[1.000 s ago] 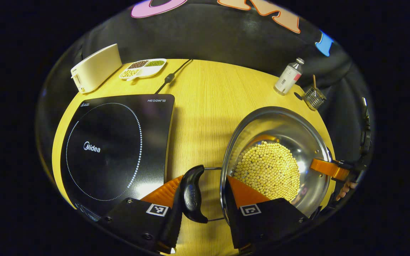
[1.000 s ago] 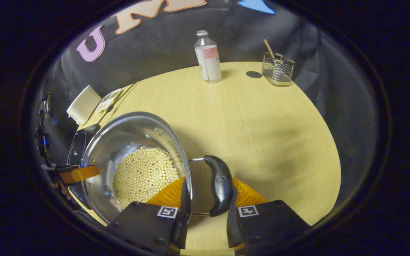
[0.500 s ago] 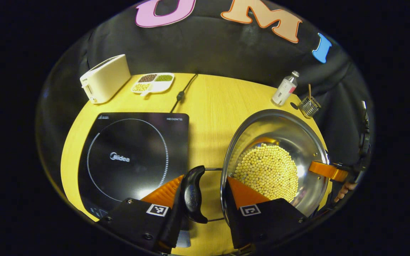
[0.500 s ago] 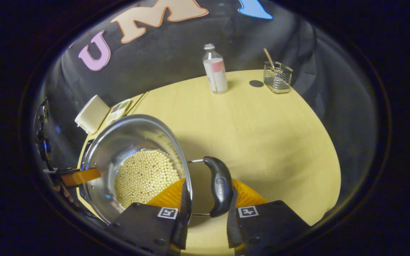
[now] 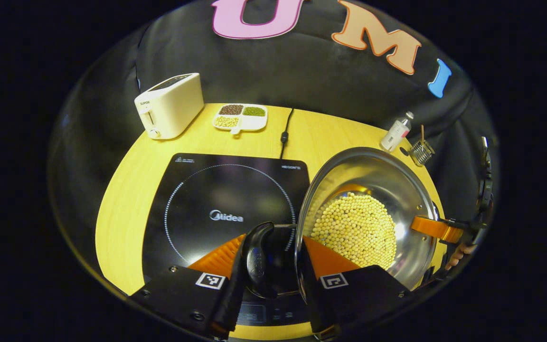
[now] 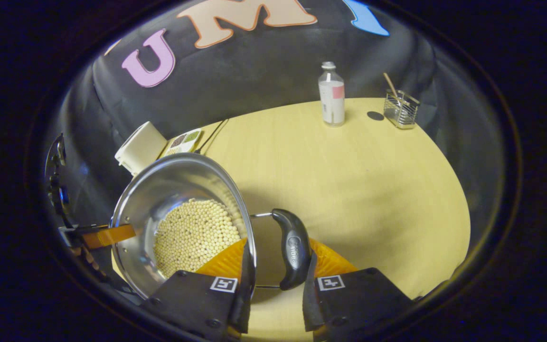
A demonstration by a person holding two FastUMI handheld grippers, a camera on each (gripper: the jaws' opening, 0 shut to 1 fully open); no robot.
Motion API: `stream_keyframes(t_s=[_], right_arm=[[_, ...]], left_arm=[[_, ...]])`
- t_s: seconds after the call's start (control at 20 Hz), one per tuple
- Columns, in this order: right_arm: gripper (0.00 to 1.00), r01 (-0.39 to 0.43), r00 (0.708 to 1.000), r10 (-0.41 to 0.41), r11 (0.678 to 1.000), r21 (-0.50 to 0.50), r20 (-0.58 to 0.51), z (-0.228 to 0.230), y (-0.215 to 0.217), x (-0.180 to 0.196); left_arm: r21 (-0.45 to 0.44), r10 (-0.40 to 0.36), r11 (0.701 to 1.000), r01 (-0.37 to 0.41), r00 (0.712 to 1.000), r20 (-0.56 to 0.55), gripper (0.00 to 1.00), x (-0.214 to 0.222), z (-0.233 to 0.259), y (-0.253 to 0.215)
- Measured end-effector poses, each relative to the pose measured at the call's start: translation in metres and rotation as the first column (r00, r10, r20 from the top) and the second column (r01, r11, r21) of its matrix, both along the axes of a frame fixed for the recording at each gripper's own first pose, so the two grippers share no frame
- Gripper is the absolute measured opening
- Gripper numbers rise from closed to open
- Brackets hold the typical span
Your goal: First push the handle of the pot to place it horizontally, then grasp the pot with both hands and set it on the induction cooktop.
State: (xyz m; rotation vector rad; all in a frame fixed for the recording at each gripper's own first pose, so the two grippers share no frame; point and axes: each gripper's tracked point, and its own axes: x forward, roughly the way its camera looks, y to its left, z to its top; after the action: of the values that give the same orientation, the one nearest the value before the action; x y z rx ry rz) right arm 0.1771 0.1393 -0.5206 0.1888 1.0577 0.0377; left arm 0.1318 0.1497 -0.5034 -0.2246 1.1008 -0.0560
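On the far left of the desk (image 5: 126,190) stands a white toaster (image 5: 170,105), with a divided dish of beans (image 5: 240,117) just beside it. In front of them lies the induction cooktop (image 5: 216,204), flat and bare, its ring marking facing up.

The left claw (image 5: 273,251) hangs over the cooktop's near right corner. Its two fingers straddle the steel pot's (image 5: 397,190) rim, one outside by the black left handle (image 5: 257,259) and one inside the bowl, so it seems to be pinching the rim and handle together. The pot is full of pale round beans (image 5: 354,228) and looks to be carried off the desk. It lies to the right of the cooktop, its left edge just overlapping the cooktop's right side.

The right claw (image 6: 276,280) grips the other side in the same way: one finger inside the rim, one pressed against the outer face of the black right handle (image 6: 292,247).

The two handles lie along a left-right line, level with each other. The cooktop's ring sits to the left of the pot, nearer the left claw, so the remaining carry is judged to be a leftward shift before lowering, keeping both claws level so the beans stay in.

At the far right of the desk stand a bottle (image 6: 332,95) and a wire holder (image 6: 400,109).
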Motion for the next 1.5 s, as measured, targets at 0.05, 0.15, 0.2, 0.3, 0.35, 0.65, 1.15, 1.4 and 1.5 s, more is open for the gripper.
stream_keyframes(t_s=[0.05, 0.15, 0.2, 0.3, 0.35, 0.65, 1.15, 1.4, 1.5], right_arm=[[0.46, 0.013, 1.000, -0.013, 1.000, -0.006, -0.006, 0.001, 0.012, -0.003], [0.46, 0.023, 1.000, -0.024, 0.999, -0.027, -0.010, 0.002, 0.039, -0.007], [0.46, 0.030, 0.999, -0.030, 0.999, -0.037, -0.010, 0.002, 0.052, -0.008], [0.46, 0.046, 0.999, -0.047, 0.998, -0.052, -0.010, 0.001, 0.080, -0.009], [0.46, 0.054, 0.998, -0.054, 0.997, -0.057, -0.011, 0.001, 0.094, -0.009], [0.46, 0.073, 0.997, -0.075, 0.994, -0.077, -0.020, 0.000, 0.157, -0.001], [0.46, 0.069, 0.997, -0.072, 0.995, -0.069, -0.036, -0.010, 0.199, 0.014], [0.44, 0.084, 0.995, -0.086, 0.996, -0.038, -0.057, -0.016, 0.200, 0.012], [0.47, 0.078, 0.995, -0.080, 0.996, -0.032, -0.053, -0.017, 0.198, 0.014]], left_arm=[[-0.010, -0.008, 1.000, 0.008, 1.000, 0.001, 0.58, 0.001, -0.002, 0.012], [-0.034, -0.027, 0.999, 0.027, 1.000, 0.001, 0.58, 0.003, -0.007, 0.037], [-0.044, -0.036, 0.998, 0.036, 0.999, 0.001, 0.60, 0.003, -0.010, 0.050], [-0.060, -0.051, 0.997, 0.051, 0.999, 0.000, 0.58, 0.005, -0.018, 0.076], [-0.067, -0.058, 0.996, 0.059, 0.998, 0.008, 0.58, 0.008, -0.020, 0.089], [-0.065, -0.085, 0.994, 0.088, 0.995, 0.047, 0.58, 0.027, -0.027, 0.147], [-0.023, -0.088, 0.996, 0.090, 0.992, 0.090, 0.58, 0.043, -0.033, 0.183], [-0.003, -0.092, 0.996, 0.092, 0.992, 0.090, 0.60, 0.043, -0.033, 0.184], [0.009, -0.080, 0.997, 0.079, 0.993, 0.082, 0.63, 0.042, -0.035, 0.184]])
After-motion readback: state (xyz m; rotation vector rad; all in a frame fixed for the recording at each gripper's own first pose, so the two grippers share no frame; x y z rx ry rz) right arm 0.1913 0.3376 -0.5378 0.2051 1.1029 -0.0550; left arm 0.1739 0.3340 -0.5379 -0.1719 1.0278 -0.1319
